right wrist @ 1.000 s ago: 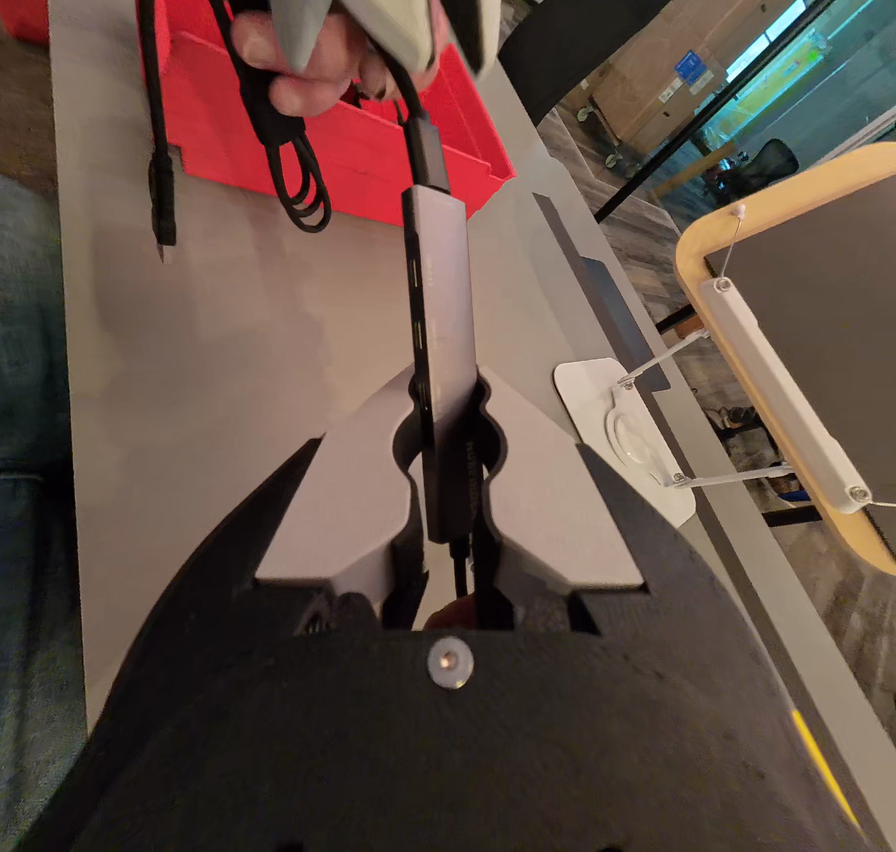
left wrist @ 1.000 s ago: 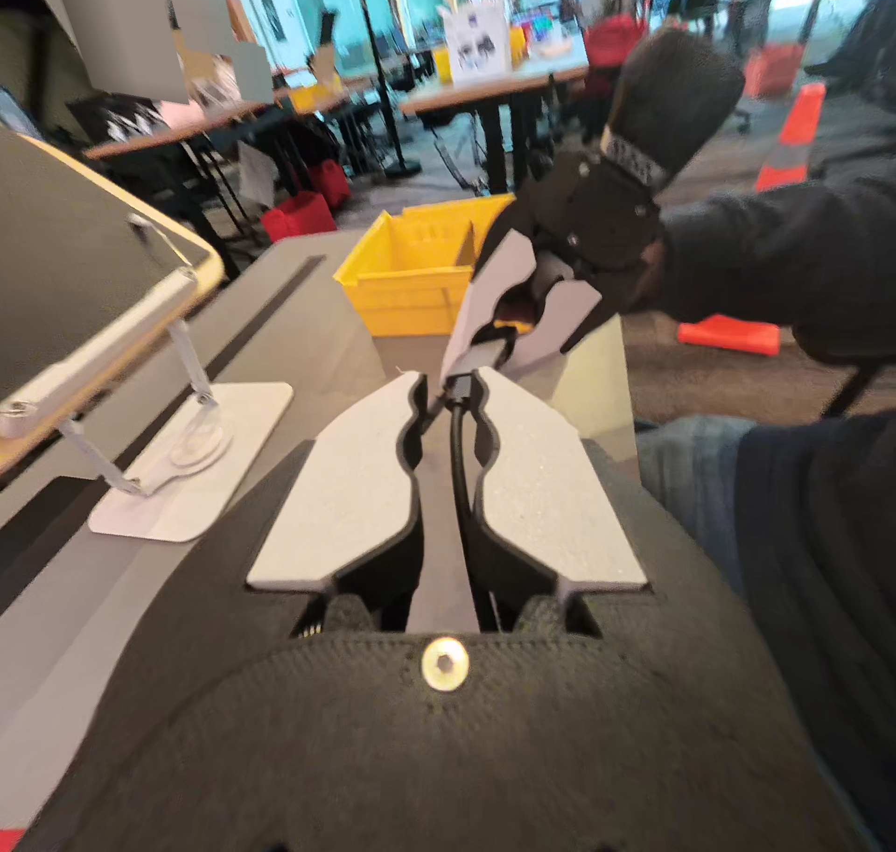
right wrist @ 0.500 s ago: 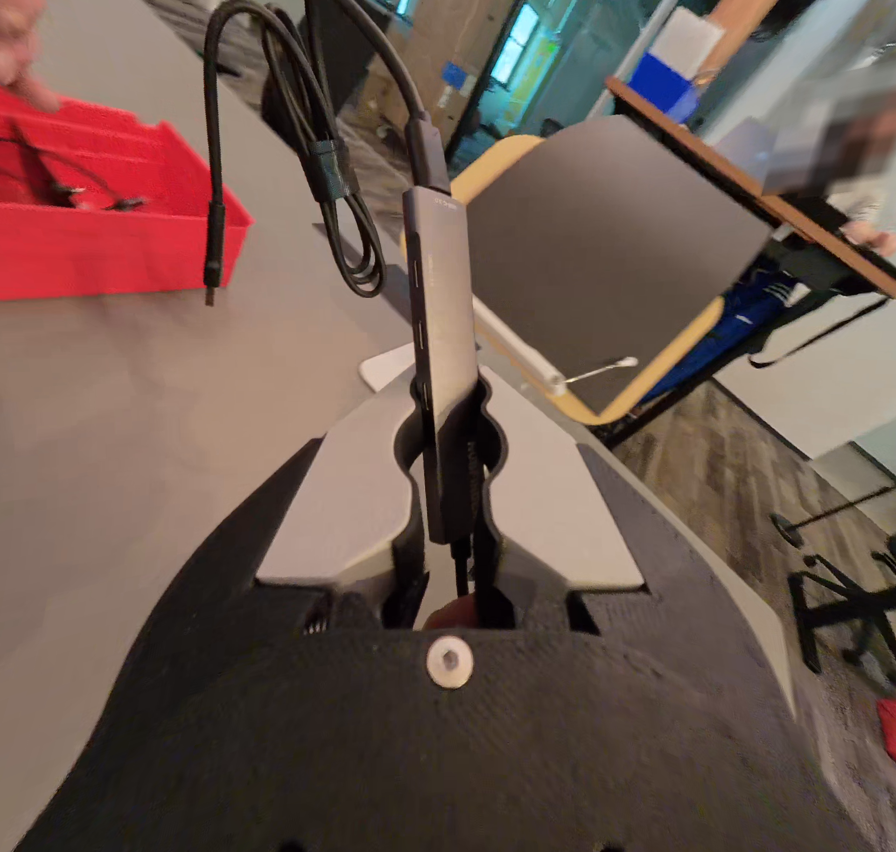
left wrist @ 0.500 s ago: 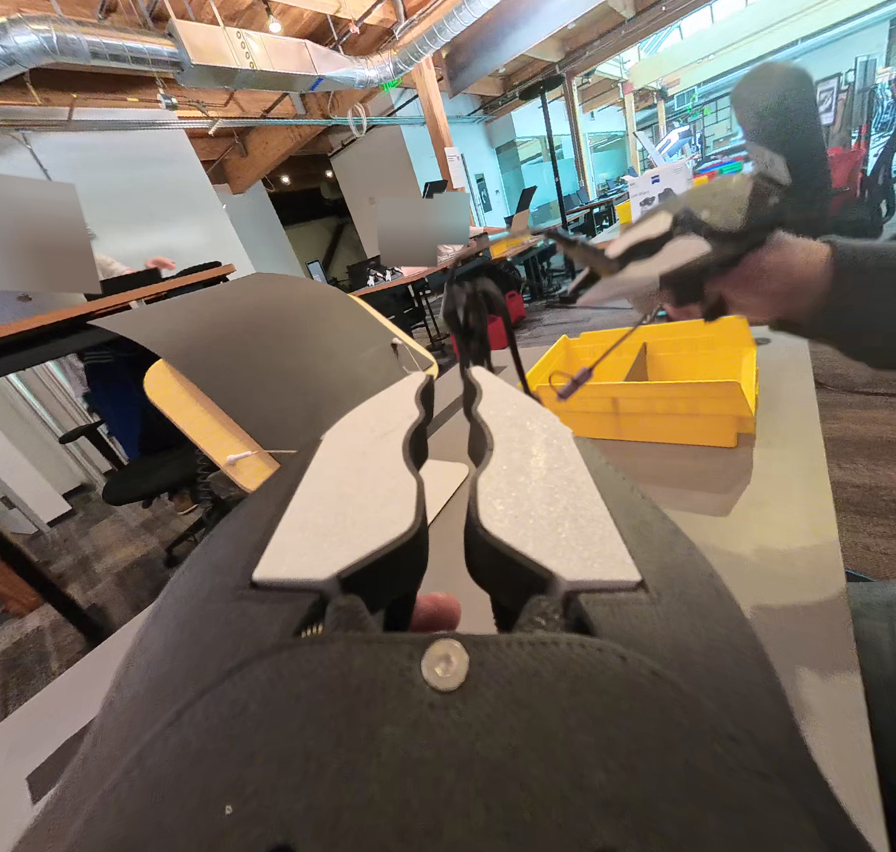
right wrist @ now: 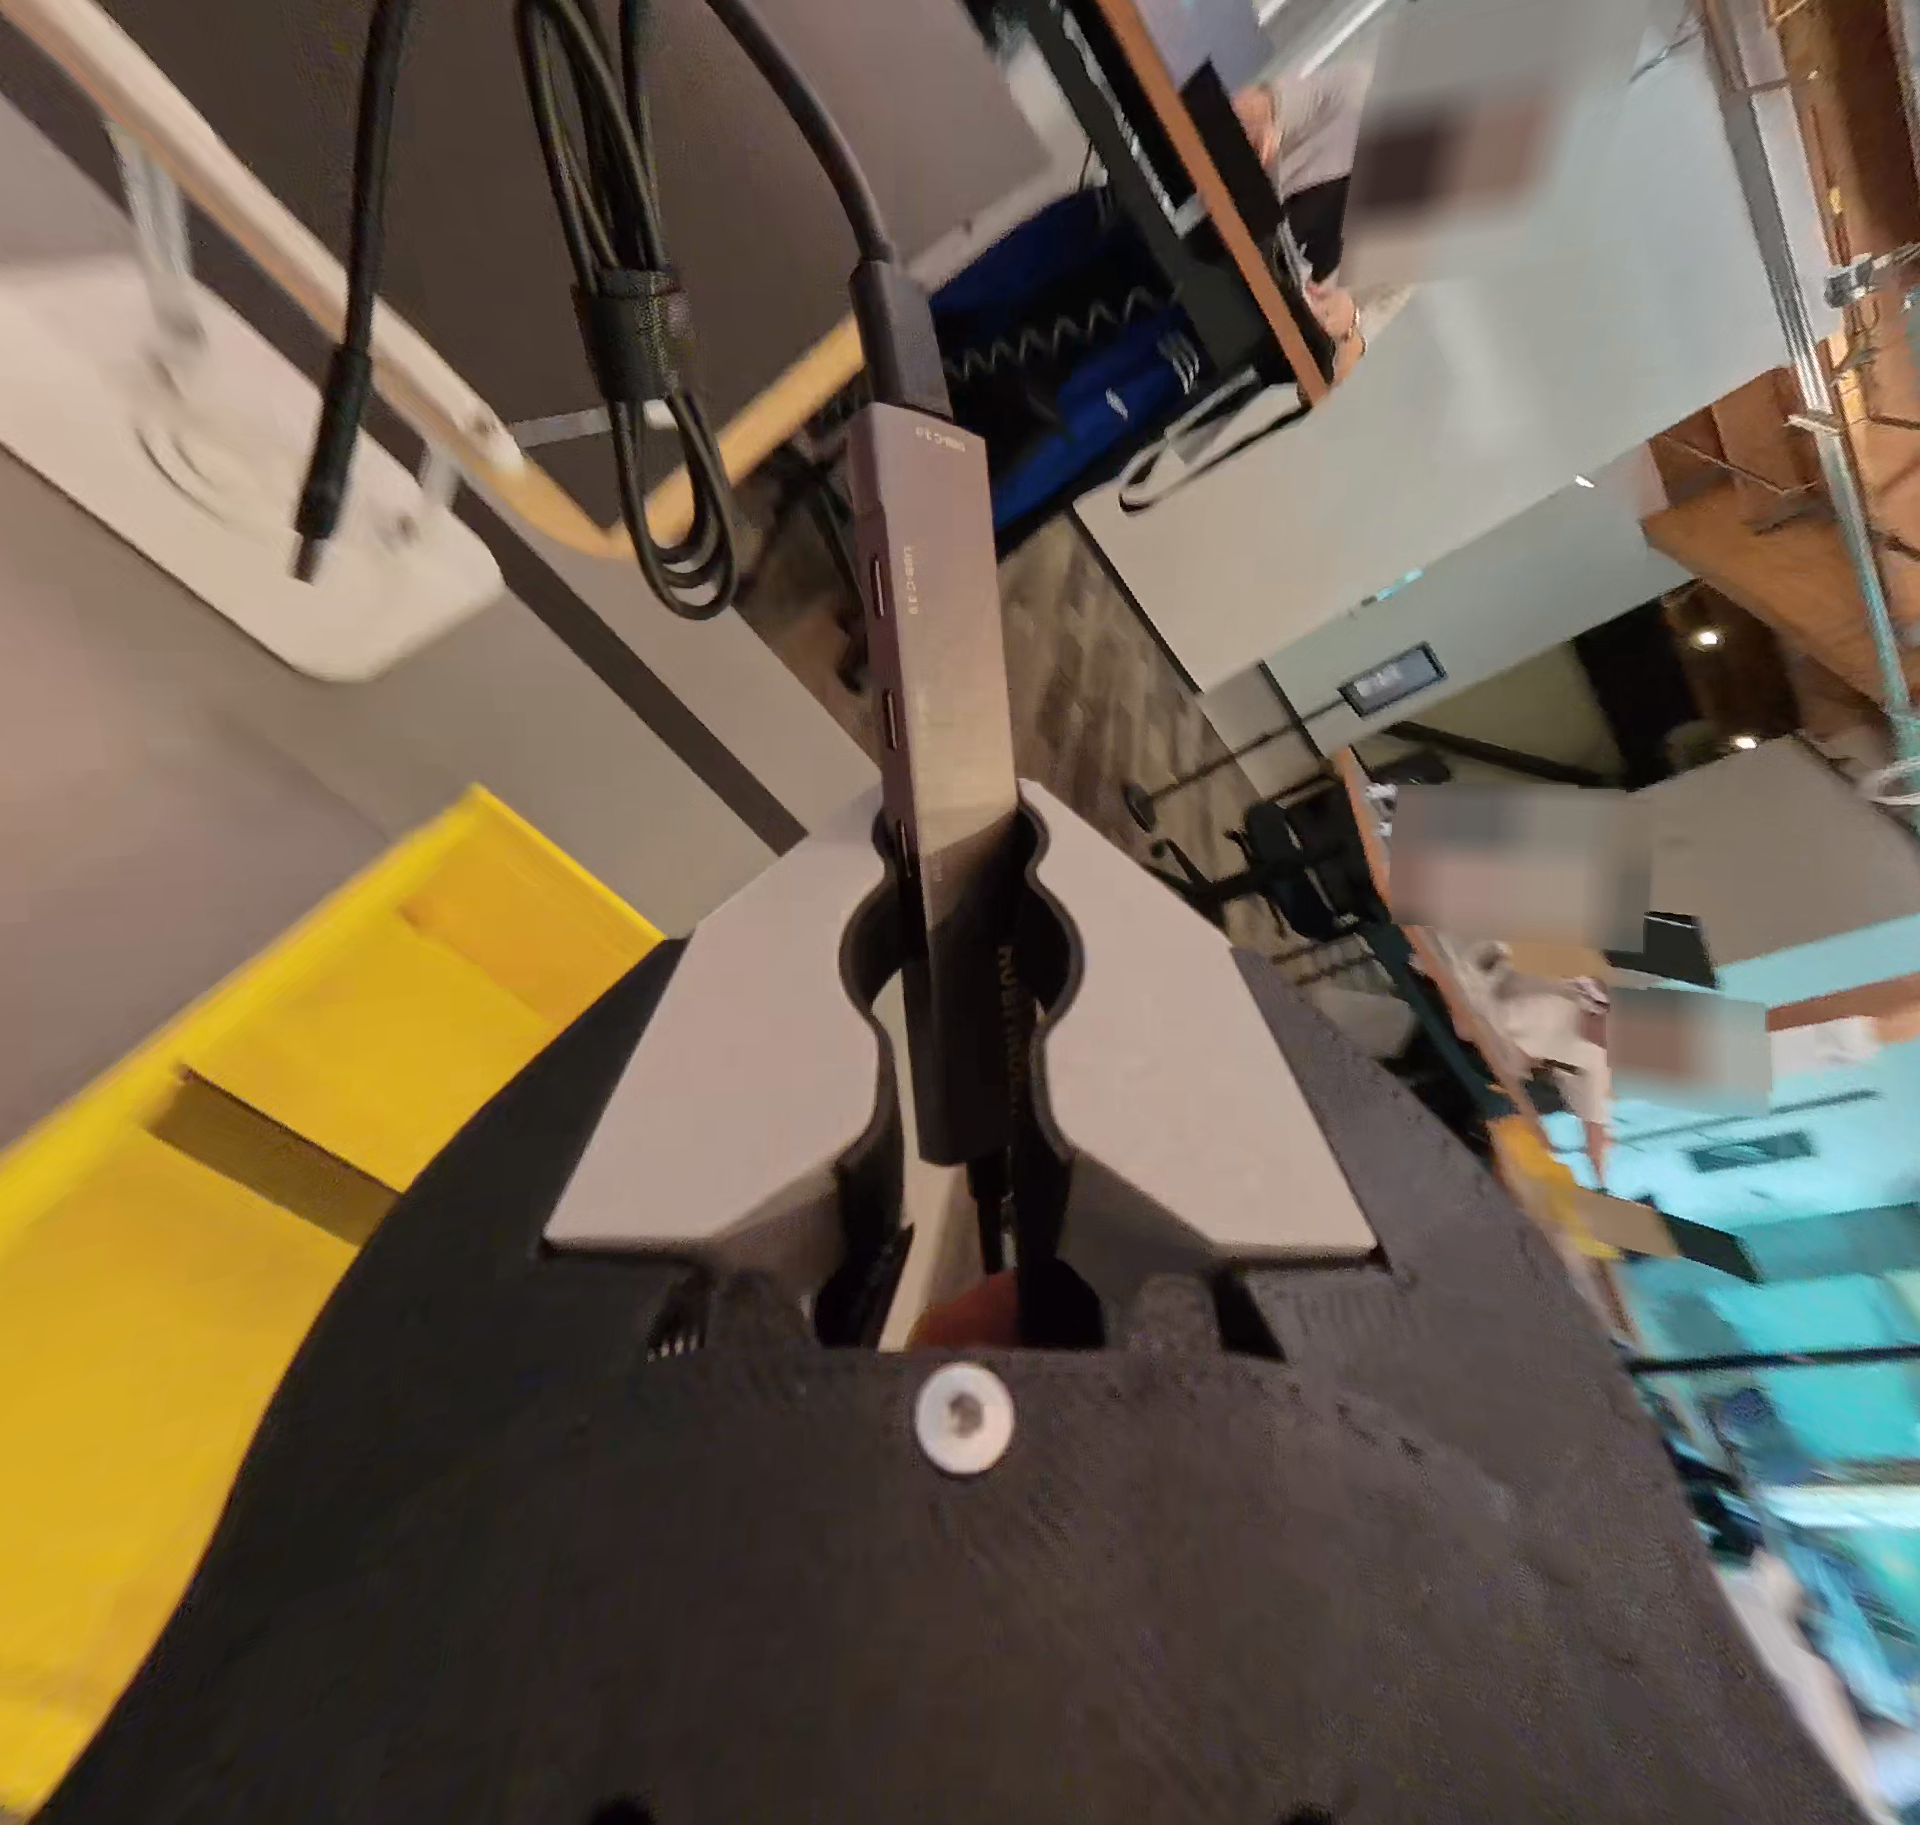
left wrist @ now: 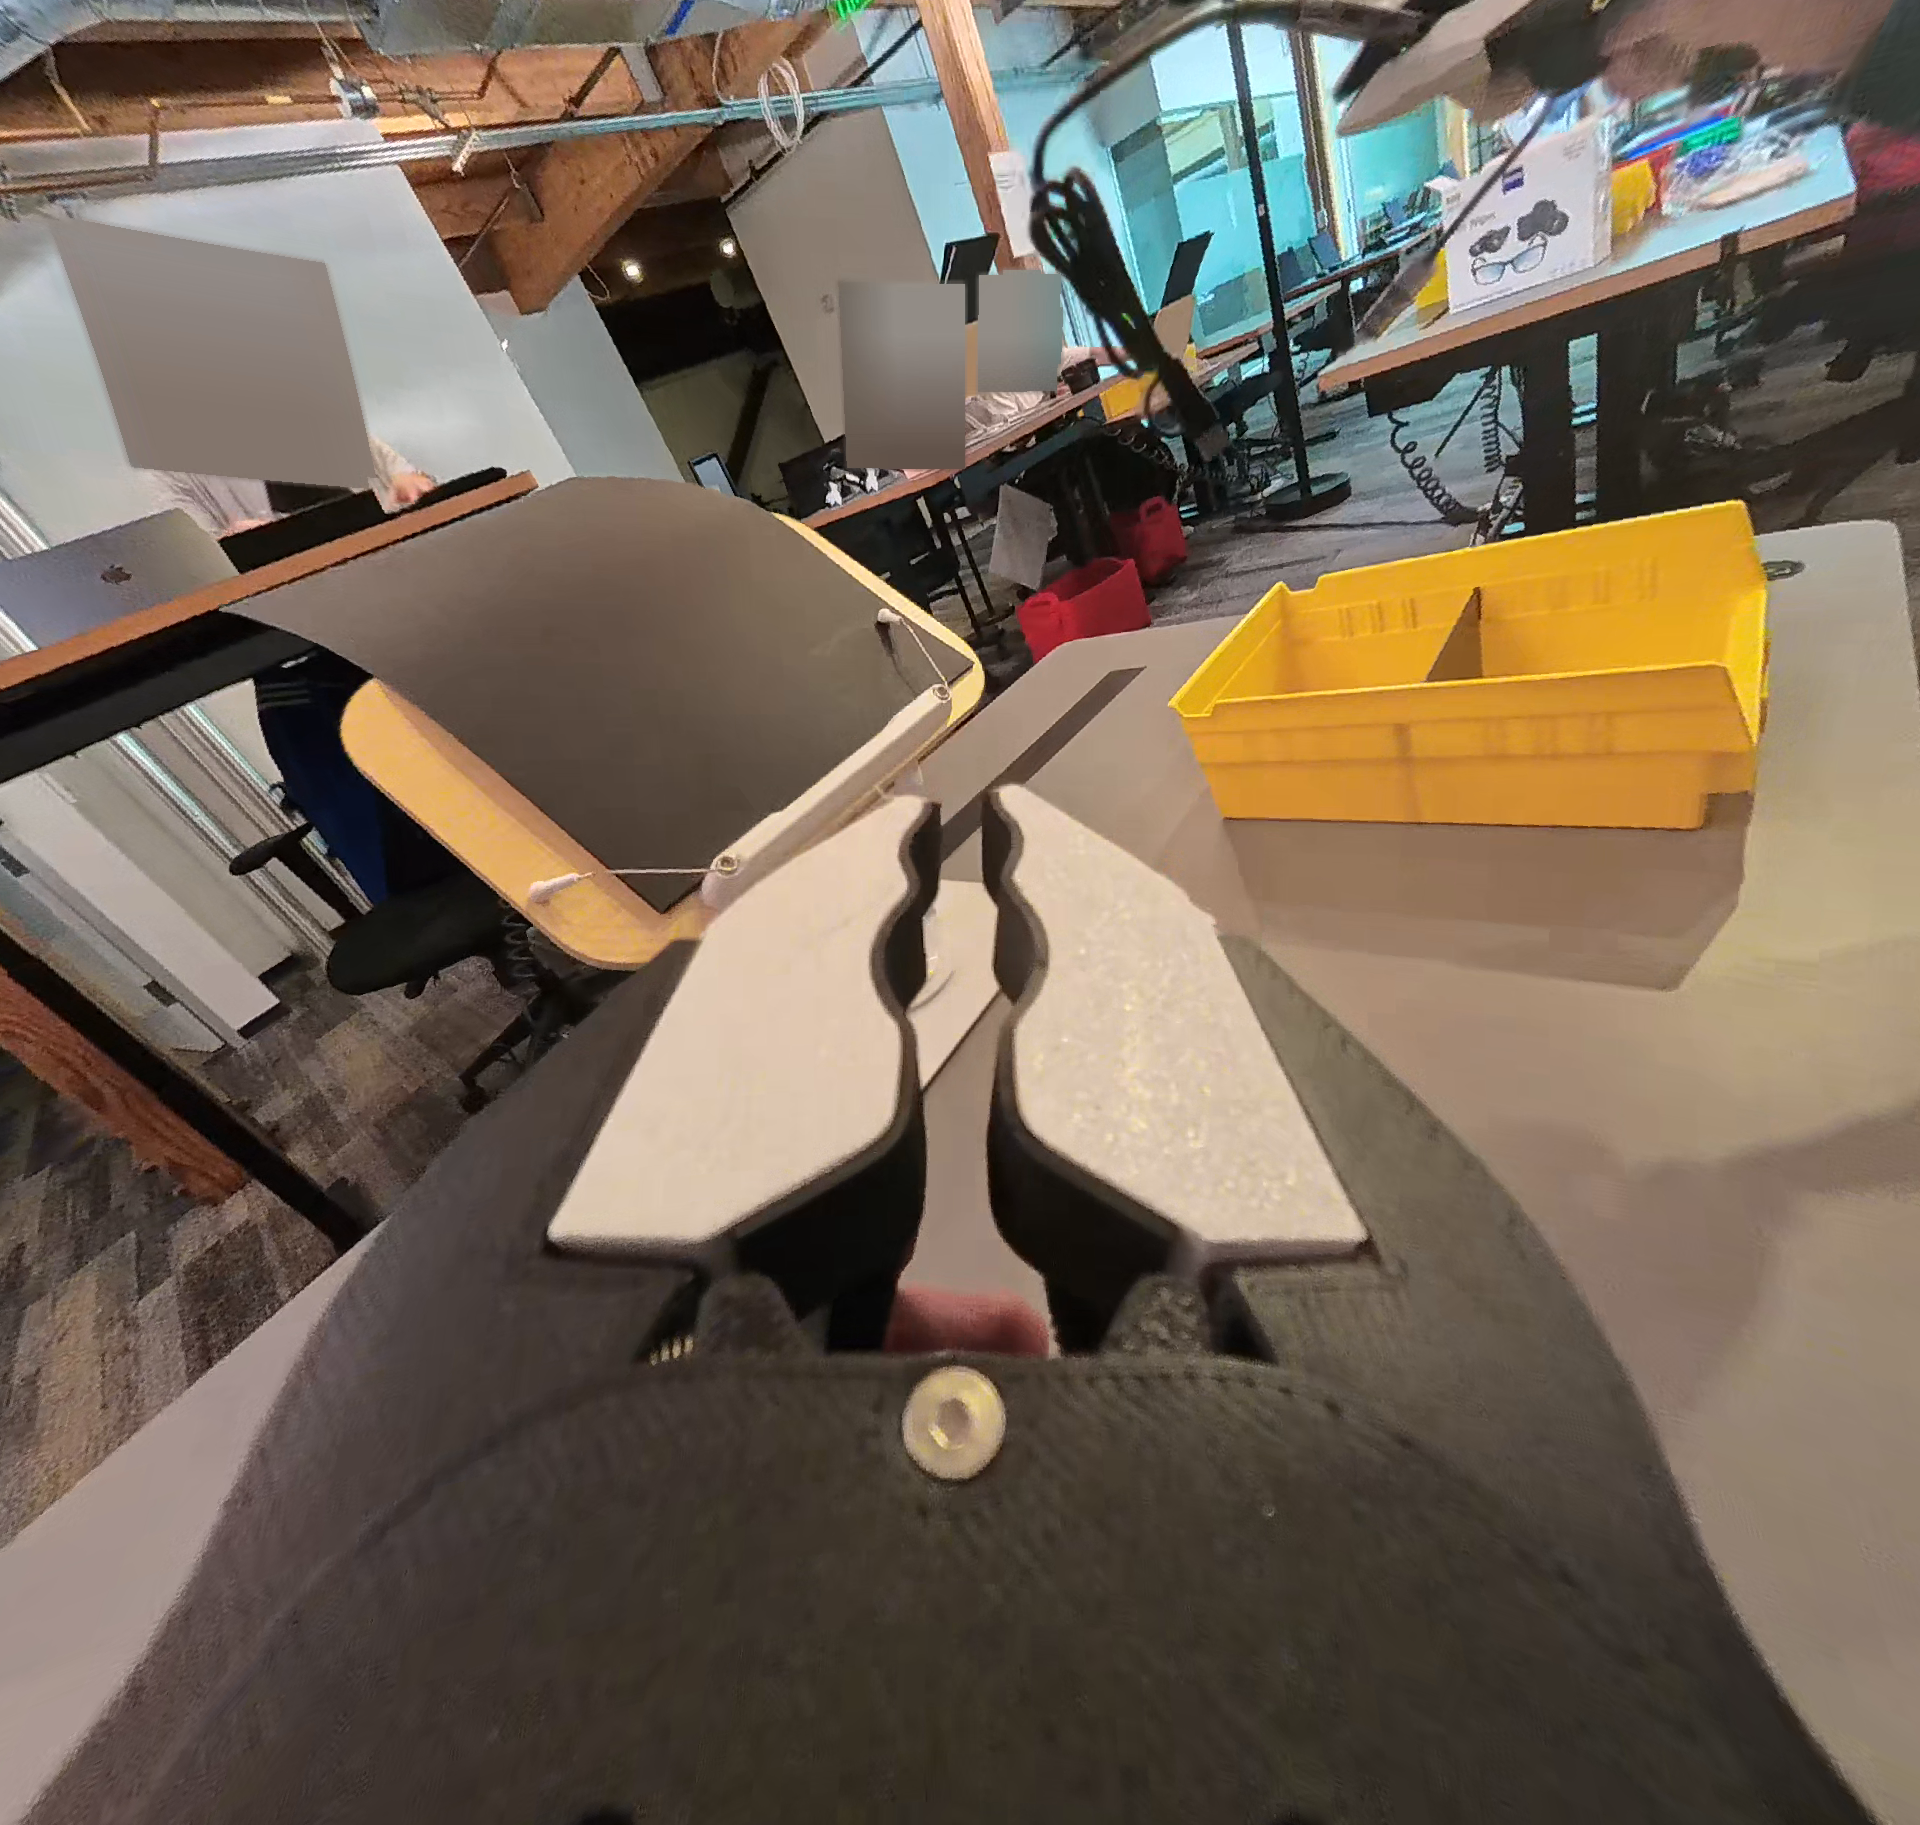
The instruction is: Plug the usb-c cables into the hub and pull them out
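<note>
Gripping the grey hub (right wrist: 940, 736) lengthwise, the right tool (right wrist: 951, 845) holds it raised above the counter (right wrist: 187, 736).
One black usb-c cable (right wrist: 883, 321) sits plugged in its far end, bundled; lettering beside the ports blurs. Left tool (left wrist: 961, 819) stands narrowly parted, empty, near the yellow bin (left wrist: 1475, 747).

**A grey hub with one black cable plugged in**

The hub (right wrist: 940, 778) is a long, thin, grey metal bar. It is up in the air, not on the table. Its far end points away and it leans a little. A row of small slots runs down one narrow side.

A black usb-c cable (right wrist: 623, 321) is plugged into the far end of the hub. The cable goes up, bends over and hangs down. Most of it is folded into a bunch with a black strap around the middle. Its other plug (right wrist: 332, 445) hangs loose, touching nothing.

From the other side, the cable (left wrist: 1101, 258) dangles high above the table.
</note>
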{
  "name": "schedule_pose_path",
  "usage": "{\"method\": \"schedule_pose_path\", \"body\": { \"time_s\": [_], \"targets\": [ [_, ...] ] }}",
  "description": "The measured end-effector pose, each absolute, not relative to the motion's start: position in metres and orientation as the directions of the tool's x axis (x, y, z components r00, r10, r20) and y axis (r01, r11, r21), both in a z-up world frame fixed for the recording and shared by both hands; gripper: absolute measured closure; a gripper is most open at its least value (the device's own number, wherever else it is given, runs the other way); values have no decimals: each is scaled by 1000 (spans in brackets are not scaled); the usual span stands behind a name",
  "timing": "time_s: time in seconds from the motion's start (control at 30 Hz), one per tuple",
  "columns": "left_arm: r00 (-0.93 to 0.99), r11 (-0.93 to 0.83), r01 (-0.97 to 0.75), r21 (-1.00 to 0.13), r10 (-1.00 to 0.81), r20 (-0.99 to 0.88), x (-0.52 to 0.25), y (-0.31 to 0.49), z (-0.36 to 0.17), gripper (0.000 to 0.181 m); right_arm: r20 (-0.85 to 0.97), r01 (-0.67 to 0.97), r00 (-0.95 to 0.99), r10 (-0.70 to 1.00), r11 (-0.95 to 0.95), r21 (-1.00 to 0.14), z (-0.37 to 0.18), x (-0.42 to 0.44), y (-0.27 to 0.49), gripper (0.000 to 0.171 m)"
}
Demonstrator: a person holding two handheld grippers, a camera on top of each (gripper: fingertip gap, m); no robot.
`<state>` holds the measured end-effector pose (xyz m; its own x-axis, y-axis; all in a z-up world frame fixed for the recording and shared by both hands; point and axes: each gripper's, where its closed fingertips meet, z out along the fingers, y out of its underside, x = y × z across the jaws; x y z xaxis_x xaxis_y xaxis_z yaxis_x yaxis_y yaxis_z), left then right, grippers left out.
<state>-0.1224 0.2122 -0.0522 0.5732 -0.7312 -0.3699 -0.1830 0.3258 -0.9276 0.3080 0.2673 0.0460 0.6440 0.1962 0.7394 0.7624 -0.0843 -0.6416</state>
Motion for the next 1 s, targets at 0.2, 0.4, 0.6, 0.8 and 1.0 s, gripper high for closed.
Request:
{"method": "schedule_pose_path", "body": {
  "time_s": [0.2,0.4,0.6,0.8,1.0],
  "targets": [
    [566,317,-225,-922,-728,-388,-119,217,-65,175,860,895,432,272,-246,-372,11,364,273,158],
    [560,296,-240,-925,-736,-381,-115,220,-75,175,884,942,206,420,-331,-62,-37,385,282,158],
    [550,285,-260,-922,-742,-385,-112,221,-84,175,819,954,63,570,-274,118,-102,372,303,158],
    [545,277,-274,-921,-745,-386,-111,223,-91,175,742,960,92,665,-256,111,-153,363,321,158],
    [537,265,-277,-924,-755,-377,-109,224,-97,176,614,944,226,756,-326,54,-202,370,327,160]
  ]
}}
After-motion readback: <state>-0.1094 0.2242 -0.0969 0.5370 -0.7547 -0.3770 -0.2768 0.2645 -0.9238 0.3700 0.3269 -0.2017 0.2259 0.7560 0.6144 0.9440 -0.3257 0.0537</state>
